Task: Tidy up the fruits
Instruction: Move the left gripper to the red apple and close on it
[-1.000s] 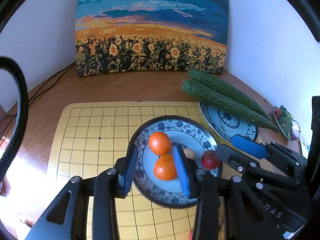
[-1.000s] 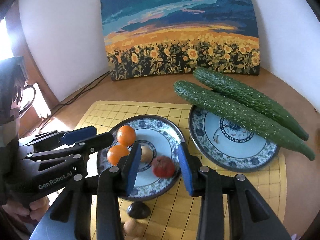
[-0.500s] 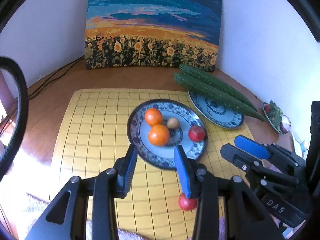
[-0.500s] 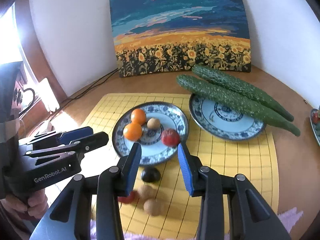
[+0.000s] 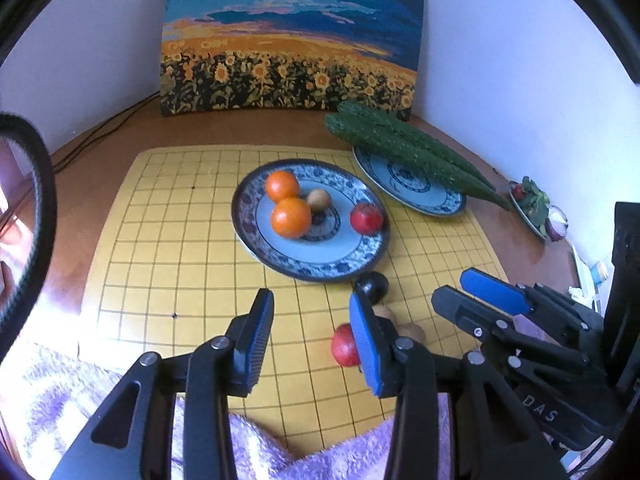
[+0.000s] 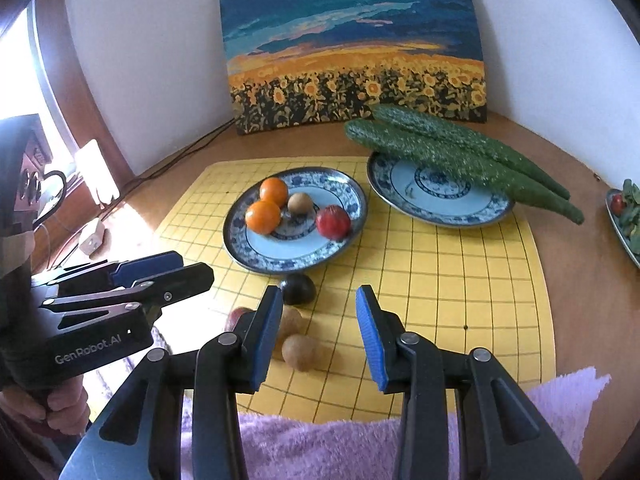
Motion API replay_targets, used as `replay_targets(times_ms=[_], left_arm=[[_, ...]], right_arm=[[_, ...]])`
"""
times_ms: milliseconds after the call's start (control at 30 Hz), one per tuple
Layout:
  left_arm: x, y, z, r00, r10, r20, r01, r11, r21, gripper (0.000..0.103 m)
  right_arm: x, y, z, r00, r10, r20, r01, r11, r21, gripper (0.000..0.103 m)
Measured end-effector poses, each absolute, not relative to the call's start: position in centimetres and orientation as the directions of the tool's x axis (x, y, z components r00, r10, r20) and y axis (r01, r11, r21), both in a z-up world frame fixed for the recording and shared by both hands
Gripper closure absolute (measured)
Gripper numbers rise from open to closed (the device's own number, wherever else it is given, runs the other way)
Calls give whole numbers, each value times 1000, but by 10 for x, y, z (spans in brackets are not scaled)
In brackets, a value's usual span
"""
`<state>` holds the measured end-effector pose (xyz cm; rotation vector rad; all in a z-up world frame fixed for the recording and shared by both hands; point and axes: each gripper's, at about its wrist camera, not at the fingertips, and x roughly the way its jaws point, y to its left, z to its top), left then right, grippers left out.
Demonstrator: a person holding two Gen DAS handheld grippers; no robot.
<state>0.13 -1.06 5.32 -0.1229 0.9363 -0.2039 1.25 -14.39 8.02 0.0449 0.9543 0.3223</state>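
Now both grippers, left gripper (image 5: 312,336) and right gripper (image 6: 318,334), hover with fingers apart and empty. Four fruits sit on the plate (image 6: 240,256); the dark plum (image 6: 298,288) and others nearby need picking next.

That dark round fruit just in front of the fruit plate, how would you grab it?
Grip the dark fruit across its widest middle, coming down from above and the near side. It is round, so any pair of opposite sides serves, but the fruit plate rim sits close behind it and the brown fruits lie nearer. The right tool, empty, is probably handiest.
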Motion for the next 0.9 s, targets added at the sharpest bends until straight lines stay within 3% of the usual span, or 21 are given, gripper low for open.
replay_targets(times_ms=[900], left_arm=[[-3, -40, 23, 493, -266, -829, 173, 963, -206, 59]], right_arm=[[2, -162, 61, 507, 273, -818, -213, 959, 188, 63]])
